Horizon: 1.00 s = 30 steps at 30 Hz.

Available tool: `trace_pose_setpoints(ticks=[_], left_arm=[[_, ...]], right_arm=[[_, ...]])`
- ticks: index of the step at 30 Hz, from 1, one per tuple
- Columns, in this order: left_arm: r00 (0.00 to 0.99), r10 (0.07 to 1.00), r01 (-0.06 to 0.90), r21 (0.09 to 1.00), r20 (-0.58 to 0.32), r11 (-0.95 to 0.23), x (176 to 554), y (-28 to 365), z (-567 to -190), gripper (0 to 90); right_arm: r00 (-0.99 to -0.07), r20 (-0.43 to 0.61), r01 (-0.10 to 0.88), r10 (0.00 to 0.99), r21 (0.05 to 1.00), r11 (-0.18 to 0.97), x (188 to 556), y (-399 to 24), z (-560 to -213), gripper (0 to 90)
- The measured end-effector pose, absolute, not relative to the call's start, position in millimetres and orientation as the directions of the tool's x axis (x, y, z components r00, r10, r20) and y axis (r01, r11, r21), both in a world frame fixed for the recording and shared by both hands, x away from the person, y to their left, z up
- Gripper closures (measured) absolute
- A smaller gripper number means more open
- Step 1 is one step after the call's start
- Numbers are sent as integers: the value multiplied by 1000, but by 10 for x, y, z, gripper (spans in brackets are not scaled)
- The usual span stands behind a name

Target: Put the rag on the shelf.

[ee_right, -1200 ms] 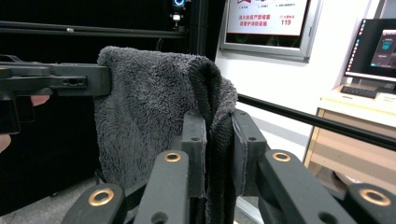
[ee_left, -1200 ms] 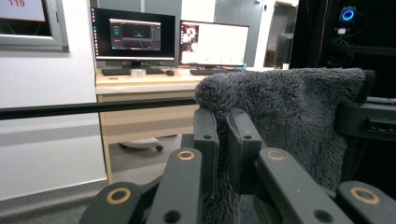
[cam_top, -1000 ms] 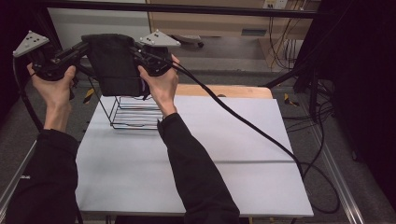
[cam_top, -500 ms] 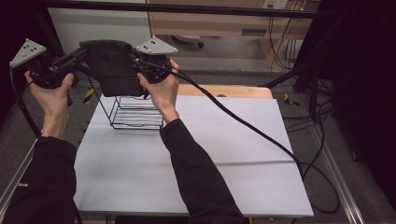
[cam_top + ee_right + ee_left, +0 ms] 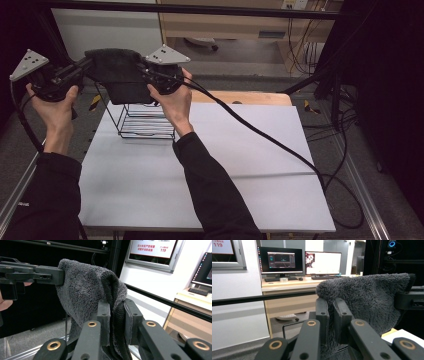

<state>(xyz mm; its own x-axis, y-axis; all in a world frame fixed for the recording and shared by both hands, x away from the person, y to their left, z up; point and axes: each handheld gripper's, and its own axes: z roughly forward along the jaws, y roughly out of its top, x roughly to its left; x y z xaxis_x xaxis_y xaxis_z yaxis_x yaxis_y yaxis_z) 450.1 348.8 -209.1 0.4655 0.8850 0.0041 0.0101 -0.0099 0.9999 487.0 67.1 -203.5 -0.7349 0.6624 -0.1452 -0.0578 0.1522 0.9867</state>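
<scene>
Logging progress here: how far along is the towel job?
Done: both claws, left and right, are shut on the dark towel at opposite ends. In hand: it hangs folded between them, above the wire basket. Left, probably: lowering it into the basket, then letting go.

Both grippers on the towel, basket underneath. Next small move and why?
Probably lower both hands together. The left gripper and right gripper each pinch an end of the dark towel, which hangs folded just above the wire basket and isn't inside it yet.
</scene>
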Motion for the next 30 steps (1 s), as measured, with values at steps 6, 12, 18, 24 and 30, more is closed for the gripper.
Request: trace_pose_setpoints(ticks=[6, 12, 18, 24, 30], left_arm=[[471, 882, 17, 1000, 13, -23, 4456, 3490, -2137, 829], [479, 878, 30, 999, 3, -19, 4432, 3507, -2194, 828], [489, 872, 45, 998, 14, -41, 4387, 3521, -2231, 824], [494, 869, 77, 995, 14, -59, 4351, 3534, -2297, 817], [496, 868, 112, 990, 18, -84, 4310, 3535, -2320, 803]], right_arm=[[-744, -148, -54, 652, 985, 162, 4850, 654, -2070, 777], [-756, -163, -49, 634, 980, 194, 4825, 658, -2097, 776], [-763, -178, -51, 622, 975, 217, 4790, 662, -2119, 775], [-768, -207, -53, 606, 964, 262, 4750, 684, -2164, 769], [-779, -204, -31, 592, 957, 289, 4728, 691, -2185, 752]])
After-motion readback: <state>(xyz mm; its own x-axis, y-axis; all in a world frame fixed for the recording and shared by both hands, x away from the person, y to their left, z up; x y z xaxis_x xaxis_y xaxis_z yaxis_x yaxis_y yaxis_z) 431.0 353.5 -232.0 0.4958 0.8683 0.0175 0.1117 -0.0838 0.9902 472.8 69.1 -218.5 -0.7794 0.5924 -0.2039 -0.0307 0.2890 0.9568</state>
